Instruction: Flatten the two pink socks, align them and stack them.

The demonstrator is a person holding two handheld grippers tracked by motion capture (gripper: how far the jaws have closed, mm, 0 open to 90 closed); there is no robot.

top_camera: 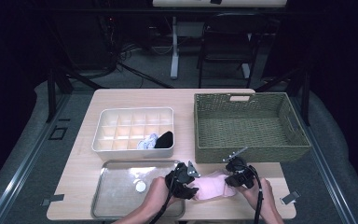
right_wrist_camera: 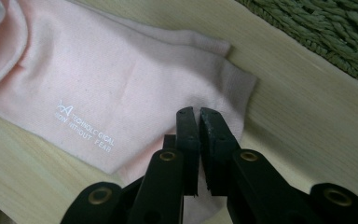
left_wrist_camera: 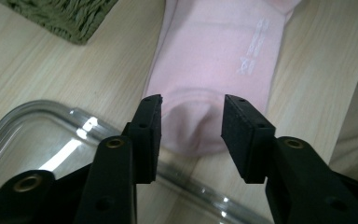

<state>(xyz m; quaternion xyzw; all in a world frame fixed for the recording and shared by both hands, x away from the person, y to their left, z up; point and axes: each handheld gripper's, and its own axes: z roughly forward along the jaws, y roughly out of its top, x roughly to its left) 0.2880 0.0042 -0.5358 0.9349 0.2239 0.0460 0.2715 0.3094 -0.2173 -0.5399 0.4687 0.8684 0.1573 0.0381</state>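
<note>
- The pink sock point(top_camera: 213, 185) lies flat on the table point(top_camera: 74, 163) at its near edge, between the two hands, just in front of the woven basket point(top_camera: 249, 123) and right of the metal tray point(top_camera: 116, 186).
- The left hand-held gripper point(left_wrist_camera: 192, 122) has its jaws apart, one pad on each side of the sock's rounded toe; the pads do not press the cloth, so nothing is held there.
- The right hand-held gripper point(right_wrist_camera: 198, 122) is closed. Its pads sit over the sock's other end, near the cuff corner, and seem to pinch a thin layer of cloth, though the pinch itself is hard to make out.
- The sock looks light, soft and limp. It should fold and sag wherever unsupported, and will not slip much on rubber pads.
- Good places to hold, in my judgement, are the thicker toe seam and the cuff hem; a mid-body pinch would likely gather one layer only.
- Farther back, the white divided box point(top_camera: 134, 133) holds a pale bundle and a black one point(top_camera: 164, 139) in its near right cells.
</note>
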